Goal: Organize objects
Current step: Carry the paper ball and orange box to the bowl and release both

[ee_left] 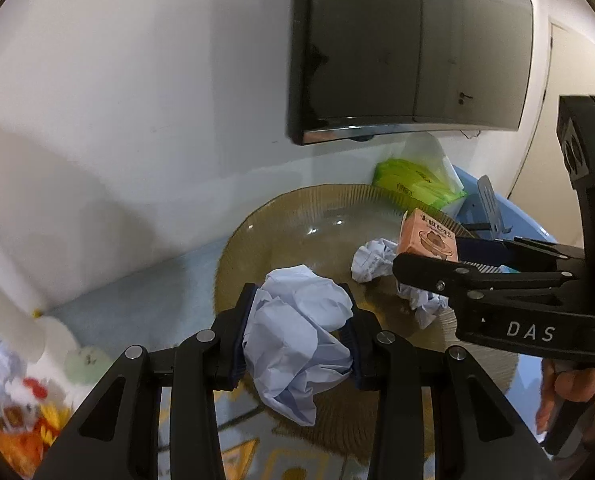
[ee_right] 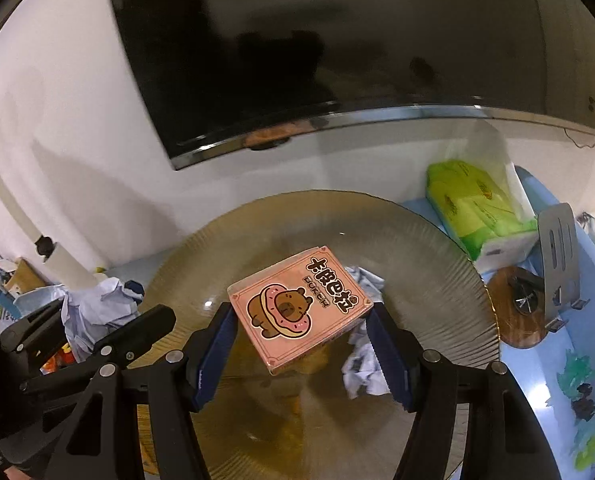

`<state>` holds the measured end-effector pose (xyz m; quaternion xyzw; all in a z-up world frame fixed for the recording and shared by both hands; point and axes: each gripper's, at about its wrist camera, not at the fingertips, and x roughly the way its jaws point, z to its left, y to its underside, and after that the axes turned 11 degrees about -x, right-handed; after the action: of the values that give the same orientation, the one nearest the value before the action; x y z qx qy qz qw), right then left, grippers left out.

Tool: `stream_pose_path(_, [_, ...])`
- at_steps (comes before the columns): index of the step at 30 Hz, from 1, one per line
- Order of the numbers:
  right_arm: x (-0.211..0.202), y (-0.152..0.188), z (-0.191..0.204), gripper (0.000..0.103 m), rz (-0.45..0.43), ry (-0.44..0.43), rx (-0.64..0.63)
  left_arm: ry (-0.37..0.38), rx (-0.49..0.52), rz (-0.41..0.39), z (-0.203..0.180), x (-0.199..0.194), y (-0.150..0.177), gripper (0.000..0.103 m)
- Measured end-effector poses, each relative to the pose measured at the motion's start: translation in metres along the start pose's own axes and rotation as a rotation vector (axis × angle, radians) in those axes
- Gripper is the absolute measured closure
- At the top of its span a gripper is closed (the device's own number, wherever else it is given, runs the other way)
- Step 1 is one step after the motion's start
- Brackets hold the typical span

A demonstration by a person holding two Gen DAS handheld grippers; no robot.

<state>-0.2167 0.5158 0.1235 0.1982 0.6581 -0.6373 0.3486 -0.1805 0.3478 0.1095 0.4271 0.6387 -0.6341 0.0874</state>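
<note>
Left wrist view: we see the left tool [ee_left: 299,338] at lower centre, its jaws drawn in about a crumpled ball of pale blue paper [ee_left: 297,336]. Both blue pads press the wad's sides, and its loose folds spill above and below the fingers. The wad hangs over the near rim of a ribbed amber glass plate [ee_left: 297,208] that fills the middle of the frame.

At centre right of the same view the right tool [ee_left: 429,264] enters from the right edge, carrying a pink box [ee_left: 429,236] over the plate. Two further crumpled papers lie on the plate: one [ee_left: 371,262] just left of the box, one [ee_left: 421,300] just below that tool's fingers.

Right wrist view: we see the right tool [ee_right: 301,332] at lower centre, jaws about half apart, closed on the pink box [ee_right: 297,304] printed with a cartoon animal in a doughnut. The box sits tilted between the pads, above the plate [ee_right: 437,248]. The left tool with its paper wad [ee_right: 93,308] shows at centre left.

Behind the plate, upper right, stand a green tissue pack [ee_right: 473,208] and a metal spatula [ee_right: 559,256]. A dark screen [ee_right: 337,40] fills the top.
</note>
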Motion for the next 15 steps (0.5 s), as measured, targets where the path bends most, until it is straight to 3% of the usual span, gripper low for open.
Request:
stream_pose_path(3, [0.0,0.001,-0.003,0.037,-0.004,0.023,0.009,0.006,0.0,0.017,-0.001,0.009,0.001,0.064])
stream_pose_path(4, [-0.001,0.001,-0.004,0.03,-0.015,0.029,0.011,0.003,0.002,0.02,-0.002,0.011,0.001,0.056])
stream_pose_path(5, [-0.002,0.0,-0.004,0.013,-0.022,0.035,0.009,-0.013,0.008,0.026,-0.003,0.013,0.002,0.051])
stream_pose_path(6, [-0.003,0.0,-0.003,0.002,-0.024,0.047,0.005,-0.023,0.025,0.049,-0.004,0.017,0.003,0.018])
stream_pose_path(7, [-0.005,-0.001,-0.002,0.0,-0.031,0.063,0.0,-0.029,0.05,0.075,-0.007,0.021,0.003,0.001])
stream_pose_path(11, [-0.008,-0.004,0.005,0.0,-0.036,0.065,-0.016,-0.051,0.14,0.024,-0.016,0.012,0.011,0.001])
stream_pose_path(15, [-0.007,-0.005,0.012,0.0,-0.013,0.051,-0.015,-0.038,0.134,0.028,-0.018,0.007,0.011,0.001])
